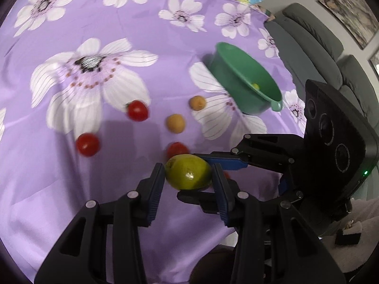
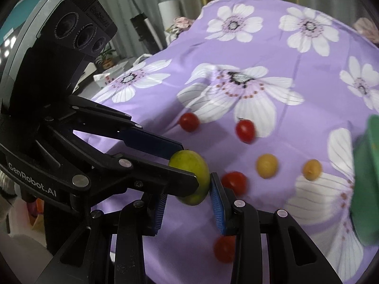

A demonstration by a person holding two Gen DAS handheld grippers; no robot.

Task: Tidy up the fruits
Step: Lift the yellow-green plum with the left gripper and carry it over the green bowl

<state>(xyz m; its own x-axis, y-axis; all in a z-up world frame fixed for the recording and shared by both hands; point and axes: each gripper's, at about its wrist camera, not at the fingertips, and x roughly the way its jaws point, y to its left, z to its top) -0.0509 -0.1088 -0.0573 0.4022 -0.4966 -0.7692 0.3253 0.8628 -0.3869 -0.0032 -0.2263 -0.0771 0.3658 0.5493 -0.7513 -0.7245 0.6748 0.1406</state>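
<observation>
A green lime-like fruit hangs above the purple flowered cloth. My left gripper is shut on its two sides. My right gripper is shut on the same fruit crosswise, and its fingers reach in from the right above and below the fruit. Three cherry tomatoes and two small yellow-orange fruits lie on the cloth. Beyond them stands a green bowl with a small yellow-green fruit inside.
The cloth-covered table ends at the right, where a grey sofa stands. In the right wrist view the bowl fills the right edge and another tomato lies under my fingers. Room clutter stands behind the table's left end.
</observation>
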